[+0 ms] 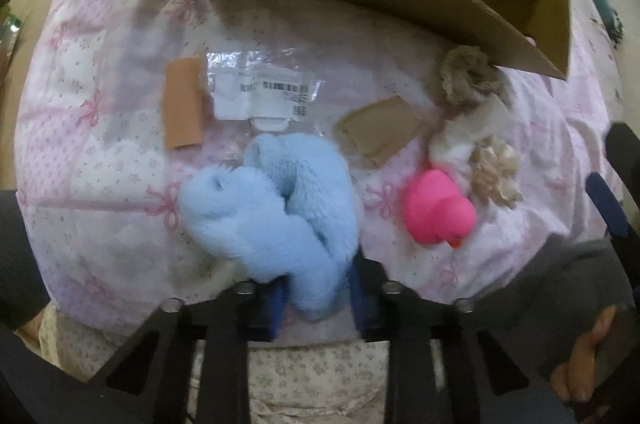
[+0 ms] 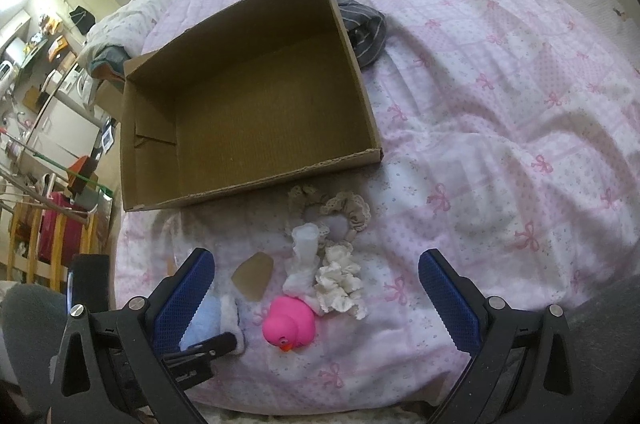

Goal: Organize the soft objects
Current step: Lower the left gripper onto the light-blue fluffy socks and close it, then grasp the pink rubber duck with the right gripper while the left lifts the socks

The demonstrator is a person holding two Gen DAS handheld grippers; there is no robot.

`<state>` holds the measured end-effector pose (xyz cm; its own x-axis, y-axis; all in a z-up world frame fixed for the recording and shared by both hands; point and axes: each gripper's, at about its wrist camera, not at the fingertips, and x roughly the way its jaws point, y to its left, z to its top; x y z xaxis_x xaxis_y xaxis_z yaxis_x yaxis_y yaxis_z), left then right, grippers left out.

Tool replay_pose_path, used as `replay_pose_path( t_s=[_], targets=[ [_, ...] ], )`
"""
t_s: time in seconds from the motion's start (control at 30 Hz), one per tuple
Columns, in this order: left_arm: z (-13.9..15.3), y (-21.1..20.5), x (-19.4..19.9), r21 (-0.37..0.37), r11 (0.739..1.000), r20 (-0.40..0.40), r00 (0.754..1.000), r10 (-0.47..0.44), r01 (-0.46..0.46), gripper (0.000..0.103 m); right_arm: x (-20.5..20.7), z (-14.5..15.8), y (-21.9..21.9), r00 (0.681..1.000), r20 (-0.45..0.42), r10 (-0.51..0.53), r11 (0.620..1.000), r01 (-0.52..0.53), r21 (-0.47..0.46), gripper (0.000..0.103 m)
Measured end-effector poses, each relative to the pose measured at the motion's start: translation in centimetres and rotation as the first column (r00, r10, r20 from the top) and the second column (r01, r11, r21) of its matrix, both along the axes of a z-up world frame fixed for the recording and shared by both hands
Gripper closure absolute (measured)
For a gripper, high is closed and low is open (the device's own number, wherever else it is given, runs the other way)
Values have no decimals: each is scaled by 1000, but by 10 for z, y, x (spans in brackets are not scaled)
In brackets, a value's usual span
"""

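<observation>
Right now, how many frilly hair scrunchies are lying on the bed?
2, as far as I can see. A beige scrunchie lies just in front of the cardboard box. A cream scrunchie lies nearer, beside the pink rubber duck. White fabric between them could hide another.

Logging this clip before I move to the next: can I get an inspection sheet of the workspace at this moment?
Surface: pink bow-print quilt on a bed.
Job's things: blue plush, pink duck, cream scrunchie, beige scrunchie; cardboard box open, nothing inside.
Clutter: plastic bag, card pieces, striped cloth.
Grippers: left gripper shut on blue plush; right gripper open above duck.
Cables: nothing seen.
Surroundings: shelves and furniture left of the bed.
</observation>
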<state>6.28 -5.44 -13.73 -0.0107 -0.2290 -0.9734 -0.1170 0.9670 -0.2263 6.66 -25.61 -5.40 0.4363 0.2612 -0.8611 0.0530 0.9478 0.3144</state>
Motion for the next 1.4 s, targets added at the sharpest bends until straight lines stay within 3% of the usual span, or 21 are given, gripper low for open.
replay_pose_path(
  t_s=[0.1, 0.23, 0.43, 0.6, 0.77, 0.83, 1.13, 1.17, 1.23, 1.3, 1.4],
  targets=[
    [16, 10, -6, -36, 999, 9, 1000, -2, 3, 88, 1, -1, 0, 1000, -3, -5, 1000, 5, 4, 0],
    [60, 37, -7, -60, 998, 87, 996, 5, 0, 88, 1, 0, 0, 1000, -2, -3, 1000, 3, 2, 0],
    [110, 81, 16, 40, 999, 219, 976, 12, -21, 88, 2, -3, 1, 1000, -27, 7, 1000, -7, 28, 0],
    [95, 104, 31, 9, 998, 186, 981, 52, -54, 88, 3, -18, 6, 990, -132, 54, 989, -35, 142, 0],
    [70, 83, 25, 32, 999, 203, 979, 25, -32, 88, -2, -36, 20, 963, -239, 126, 977, -79, 198, 0],
    [63, 81, 23, 34, 999, 199, 980, 25, -32, 88, -1, -44, 28, 948, -281, 151, 975, -97, 198, 16],
    [62, 72, 21, 27, 1000, 221, 975, -1, -5, 88, 5, -86, 56, 904, -398, 155, 984, -107, 139, 29],
    [61, 72, 21, 27, 1000, 219, 976, -1, -5, 88, 6, -87, 58, 903, -401, 154, 985, -111, 129, 32],
    [61, 71, 21, 22, 1000, 219, 976, -1, -4, 88, 6, -91, 61, 902, -405, 152, 986, -113, 119, 51],
    [62, 71, 21, 19, 1000, 223, 975, 0, -5, 88, 6, -93, 60, 901, -409, 146, 988, -107, 115, 59],
    [64, 72, 20, 20, 1000, 232, 973, 5, -9, 88, 5, -90, 58, 910, -390, 144, 988, -107, 116, 59]
  ],
)
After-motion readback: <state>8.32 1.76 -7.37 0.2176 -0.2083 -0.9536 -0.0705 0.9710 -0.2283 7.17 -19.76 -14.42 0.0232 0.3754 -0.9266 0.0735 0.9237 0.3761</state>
